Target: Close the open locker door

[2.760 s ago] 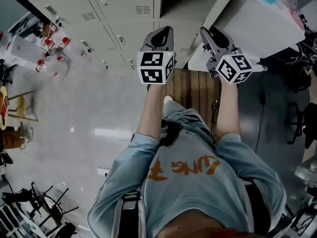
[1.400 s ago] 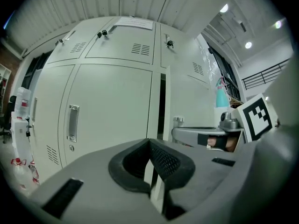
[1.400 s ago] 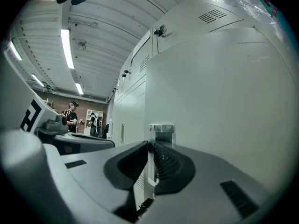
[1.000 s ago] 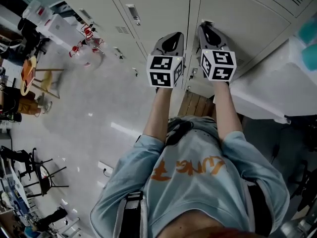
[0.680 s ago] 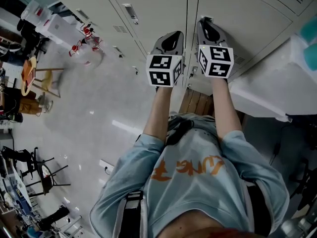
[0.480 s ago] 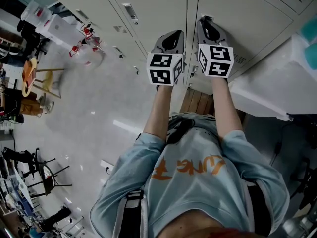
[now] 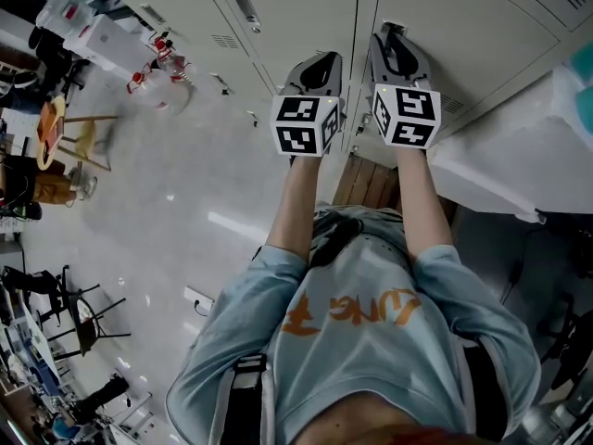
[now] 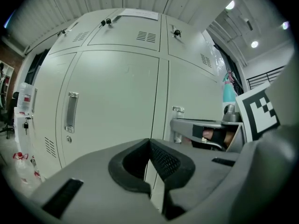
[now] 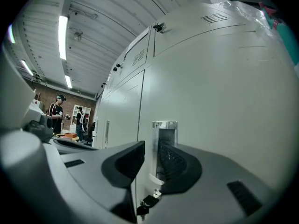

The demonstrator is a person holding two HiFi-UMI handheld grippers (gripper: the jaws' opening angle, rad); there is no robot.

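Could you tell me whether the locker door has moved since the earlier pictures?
Yes. The locker door has swung shut: earlier it stood out at an angle, exposing a dark compartment; now it lies flush beside the neighbouring door.

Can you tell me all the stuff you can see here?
lockers: one row, pale grey, doors look shut, straight ahead
handle: one, silver, on a locker door
key: one, dark, hanging below the handle
wooden board: one, brown, floor by the lockers
bottles: a few, clear with red caps, floor far left
shirt: one, light blue with orange print, on the person
left gripper: one, grey, jaws shut, empty
right gripper: one, grey, jaws opening, handle between them
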